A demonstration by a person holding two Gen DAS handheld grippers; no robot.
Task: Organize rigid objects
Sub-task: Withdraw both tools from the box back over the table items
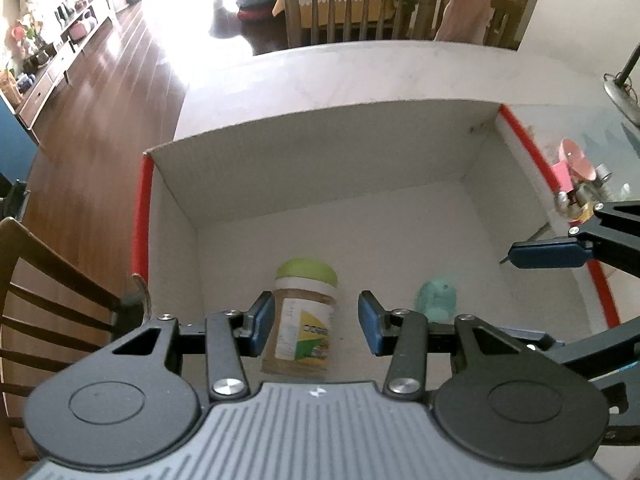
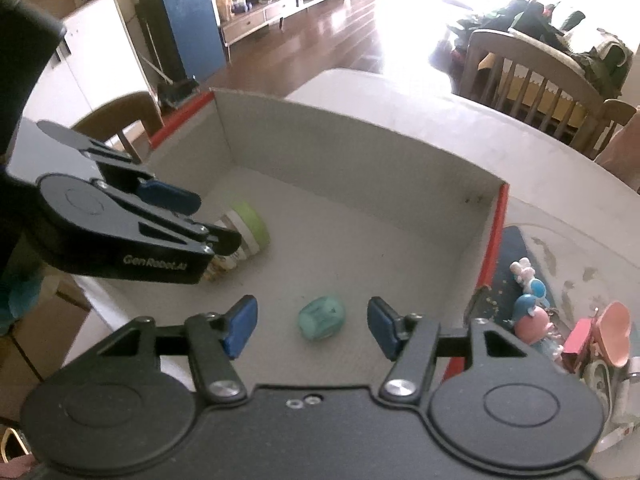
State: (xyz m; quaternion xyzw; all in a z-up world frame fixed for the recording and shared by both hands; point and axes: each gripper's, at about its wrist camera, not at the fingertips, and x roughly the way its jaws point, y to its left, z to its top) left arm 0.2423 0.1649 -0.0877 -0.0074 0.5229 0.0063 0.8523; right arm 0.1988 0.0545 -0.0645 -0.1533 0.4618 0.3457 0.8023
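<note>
A white cardboard box point(image 1: 320, 160) with red rims stands on the table. On its floor lies a jar point(image 1: 304, 320) with a green lid, on its side. My left gripper point(image 1: 316, 326) hovers above the jar, open, and the jar shows through the gap between its pads. A small teal rounded toy point(image 2: 322, 318) lies to the right of the jar on the box floor point(image 2: 400, 248). My right gripper point(image 2: 312, 326) hangs over it, open, with its pads well apart from the toy. In the right wrist view the left gripper point(image 2: 216, 220) is above the jar point(image 2: 248, 228).
Small figurines point(image 2: 532, 316) and pink items point(image 1: 576, 176) crowd the table right of the box. Wooden chairs stand at the left point(image 1: 48, 280) and at the far side point(image 1: 344, 8). A metal stand base point(image 1: 620, 92) sits at the far right. The white tabletop point(image 1: 360, 68) stretches beyond the box.
</note>
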